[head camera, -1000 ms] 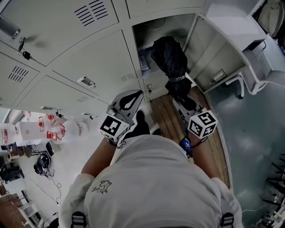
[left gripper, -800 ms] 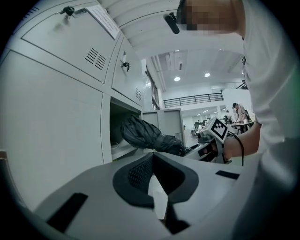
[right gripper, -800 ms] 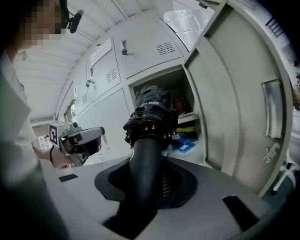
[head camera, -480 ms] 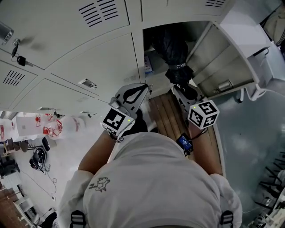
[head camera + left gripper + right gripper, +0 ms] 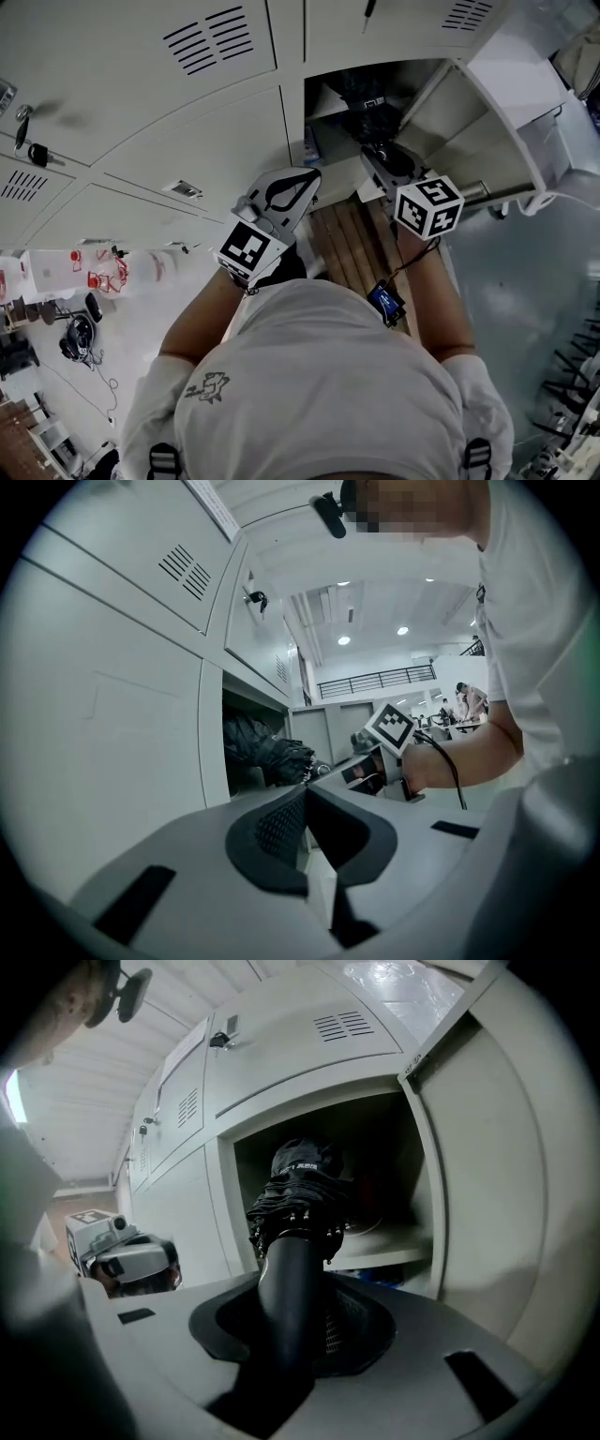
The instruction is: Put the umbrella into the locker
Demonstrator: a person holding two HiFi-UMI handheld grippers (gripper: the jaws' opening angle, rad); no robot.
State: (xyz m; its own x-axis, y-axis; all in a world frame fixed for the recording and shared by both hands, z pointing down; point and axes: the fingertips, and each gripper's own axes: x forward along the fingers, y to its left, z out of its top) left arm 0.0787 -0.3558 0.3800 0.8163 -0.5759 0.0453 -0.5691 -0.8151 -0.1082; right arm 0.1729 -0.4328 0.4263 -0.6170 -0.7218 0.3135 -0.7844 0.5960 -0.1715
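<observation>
The folded black umbrella [image 5: 298, 1194] is squeezed by its handle in the right tool [image 5: 295, 1314] — its top is poked into the open locker [image 5: 429, 1185]. The left tool [image 5: 305, 803] is pressed together — nothing is held.

The umbrella [image 5: 371, 92] vanishes into the dark of the open locker [image 5: 324, 101], its far end lost to the head view. Its handle [image 5: 287, 1288] sinks between the jaws of the right gripper [image 5: 295, 1321] (butt end out of sight). A blue item [image 5: 377, 1277] beneath the shelf [image 5: 384, 1258] is half hidden and unidentifiable. The distant figures [image 5: 466, 697] are too small to make out.
</observation>
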